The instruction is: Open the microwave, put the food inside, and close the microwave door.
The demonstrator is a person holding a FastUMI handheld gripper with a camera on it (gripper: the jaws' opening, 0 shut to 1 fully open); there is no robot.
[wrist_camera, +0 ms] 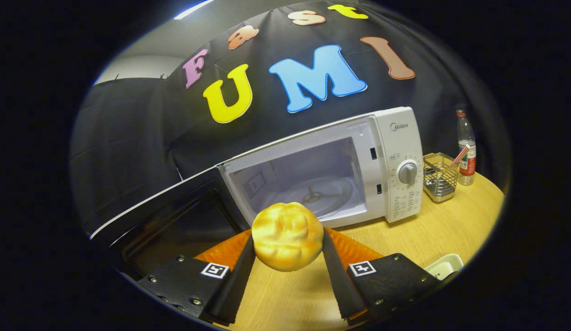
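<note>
Holding the bun (287, 236) clamped between both fingers, gripper (288, 257) faces the open microwave (386, 161) cavity straight ahead, door (161, 216) swung left.

Open microwave (349, 170) cavity ahead, door (175, 207) aside.

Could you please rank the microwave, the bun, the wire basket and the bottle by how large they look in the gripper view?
1. Microwave
2. Bun, clamped between the gripper fingers; nearness enlarges it
3. and 4. Wire basket and bottle look alike; unranked.
</note>
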